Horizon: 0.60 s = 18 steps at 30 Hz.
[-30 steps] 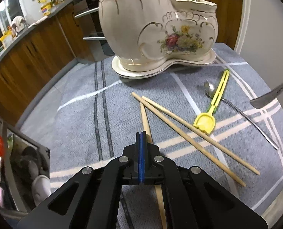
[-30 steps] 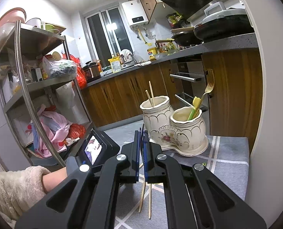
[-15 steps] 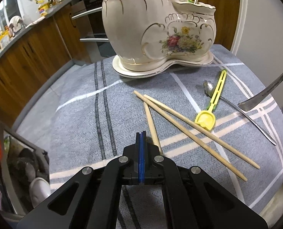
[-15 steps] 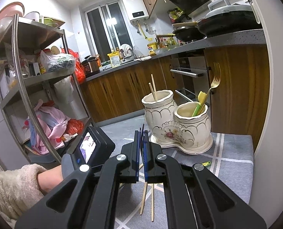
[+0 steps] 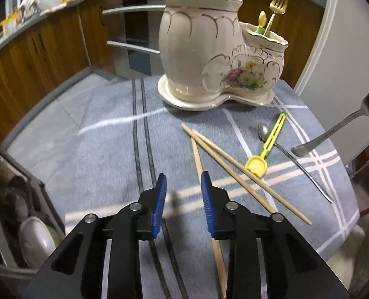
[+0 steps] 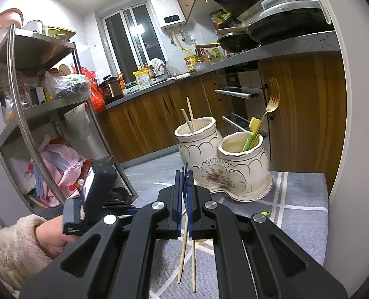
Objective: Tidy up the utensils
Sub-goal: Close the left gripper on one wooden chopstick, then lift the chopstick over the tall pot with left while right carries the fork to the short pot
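Note:
A cream double ceramic utensil holder (image 5: 216,62) stands at the back of the grey cloth; it also shows in the right wrist view (image 6: 221,164). It holds two chopsticks (image 6: 189,118), a gold fork (image 6: 271,104) and a yellow-green utensil. Three wooden chopsticks (image 5: 234,167), a yellow scoop (image 5: 256,165) and a steel spoon (image 5: 296,159) lie on the cloth. My left gripper (image 5: 183,194) is open above the cloth, just left of one chopstick. My right gripper (image 6: 185,179) is shut on a steel fork (image 5: 346,124), held in the air at the right.
A grey striped cloth (image 5: 97,149) covers the small table. A white wall (image 5: 346,37) stands close on the right. A metal shelf rack (image 6: 35,112) and wooden cabinets (image 6: 147,119) lie beyond the table. A dish bin (image 5: 22,211) sits below the left edge.
My left gripper has opened and pulled back and up from the holder. The steel fork in my right gripper has risen at the right.

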Available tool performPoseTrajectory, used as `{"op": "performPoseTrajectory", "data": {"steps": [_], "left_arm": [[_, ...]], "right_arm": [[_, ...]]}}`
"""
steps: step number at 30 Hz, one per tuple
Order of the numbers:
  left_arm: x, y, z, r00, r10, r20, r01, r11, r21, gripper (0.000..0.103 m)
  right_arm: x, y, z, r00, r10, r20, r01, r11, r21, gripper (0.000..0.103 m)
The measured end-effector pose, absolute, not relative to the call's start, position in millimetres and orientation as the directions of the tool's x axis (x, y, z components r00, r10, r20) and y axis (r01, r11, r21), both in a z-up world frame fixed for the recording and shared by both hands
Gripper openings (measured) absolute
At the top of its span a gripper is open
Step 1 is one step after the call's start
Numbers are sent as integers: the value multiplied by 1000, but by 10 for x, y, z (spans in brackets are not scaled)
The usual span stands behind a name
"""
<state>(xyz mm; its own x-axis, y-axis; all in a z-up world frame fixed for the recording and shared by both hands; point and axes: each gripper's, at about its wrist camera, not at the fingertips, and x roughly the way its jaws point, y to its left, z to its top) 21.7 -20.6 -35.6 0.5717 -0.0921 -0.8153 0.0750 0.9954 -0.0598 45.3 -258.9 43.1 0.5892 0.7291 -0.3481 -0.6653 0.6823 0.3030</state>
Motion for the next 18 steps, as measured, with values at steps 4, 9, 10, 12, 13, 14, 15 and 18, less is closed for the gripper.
{"op": "performPoseTrajectory", "data": {"steps": [4,9,10,12,13,14,15,18], "left_arm": [[114,-309,-391,560,-136,-817,111,990,-89,37],[144,-526,-532,543,-90,-835,155,988,-6,39],[154,-558,-559,542,-73,-837,156,988,15,38],[158,-601,-575,557,-44,-829,163,985,58,29],[162,-599,-581,560,-40,-828,165,984,64,21],[174,-593,-583,564,-26,-826,163,983,81,8],[183,-579,-586,569,-17,-822,161,983,90,8],[202,-497,-577,578,-9,-816,142,986,90,7]], "right_arm": [[458,-2561,419,582,733,-353,-671,678,300,3],[440,-2550,413,586,728,-356,-672,682,288,3],[435,-2555,415,588,727,-355,-672,683,287,3],[425,-2568,422,593,726,-347,-670,685,287,3],[421,-2579,429,596,726,-342,-670,685,287,3],[418,-2595,435,599,727,-335,-669,685,289,3],[415,-2608,441,601,727,-331,-669,685,290,3],[417,-2638,462,607,729,-317,-667,684,295,3]]}}
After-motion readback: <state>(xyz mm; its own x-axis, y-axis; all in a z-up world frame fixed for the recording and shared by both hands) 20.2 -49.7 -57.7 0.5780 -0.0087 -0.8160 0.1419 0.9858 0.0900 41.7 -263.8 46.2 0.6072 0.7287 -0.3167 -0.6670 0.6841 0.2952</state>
